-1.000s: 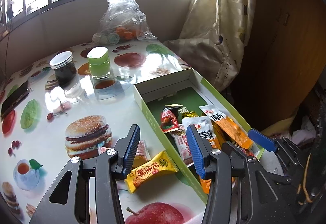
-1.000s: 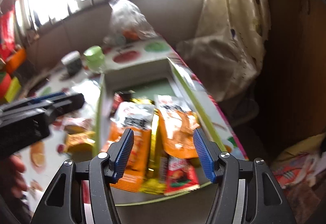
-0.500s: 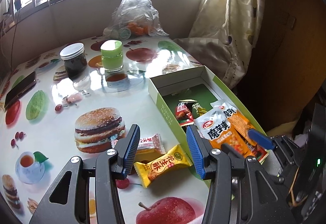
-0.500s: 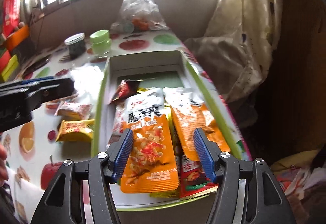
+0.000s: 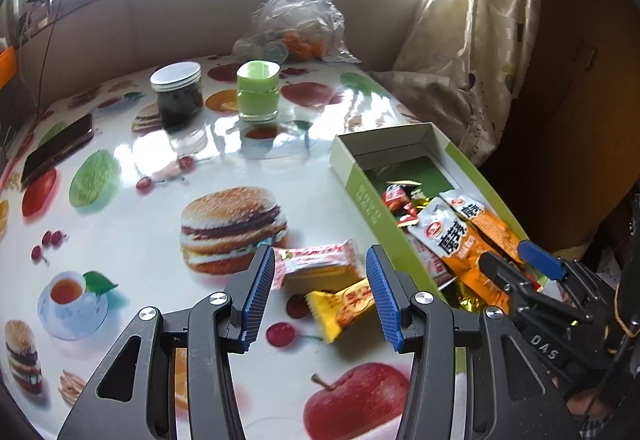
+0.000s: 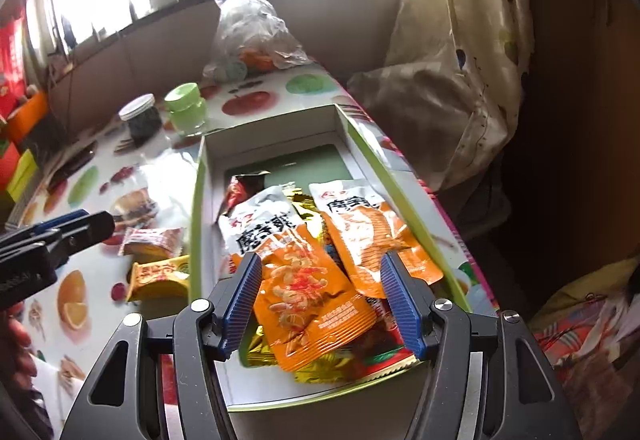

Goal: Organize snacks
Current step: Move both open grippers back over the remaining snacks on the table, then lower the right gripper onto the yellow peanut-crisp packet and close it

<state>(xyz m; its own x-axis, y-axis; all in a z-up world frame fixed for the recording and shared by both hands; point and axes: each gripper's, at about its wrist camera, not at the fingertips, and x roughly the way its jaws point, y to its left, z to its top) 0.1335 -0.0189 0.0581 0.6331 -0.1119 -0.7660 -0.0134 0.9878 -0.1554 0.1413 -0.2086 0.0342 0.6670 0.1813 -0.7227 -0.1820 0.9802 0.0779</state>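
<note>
Collection step in hand: my left gripper (image 5: 318, 294) hangs open over the pink-wrapped snack cake (image 5: 316, 267) and yellow candy packet (image 5: 345, 307), both on the tabletop beside the green cardboard box (image 6: 196, 200); my right gripper (image 6: 320, 302) idles open above the box; next move calls for descending and closing on one packet

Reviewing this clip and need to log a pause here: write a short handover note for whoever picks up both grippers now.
Left gripper: open, empty, over the two snacks on the table.
Right gripper: open, empty, over the near end of the box.
Done: most snacks lie in the box, among them two orange packs, red and gold ones.
Left: the pink pack and the yellow pack lie on the table beside the box's left wall. The yellow one is nearer the left fingers; probably take it first, then the pink.
</note>
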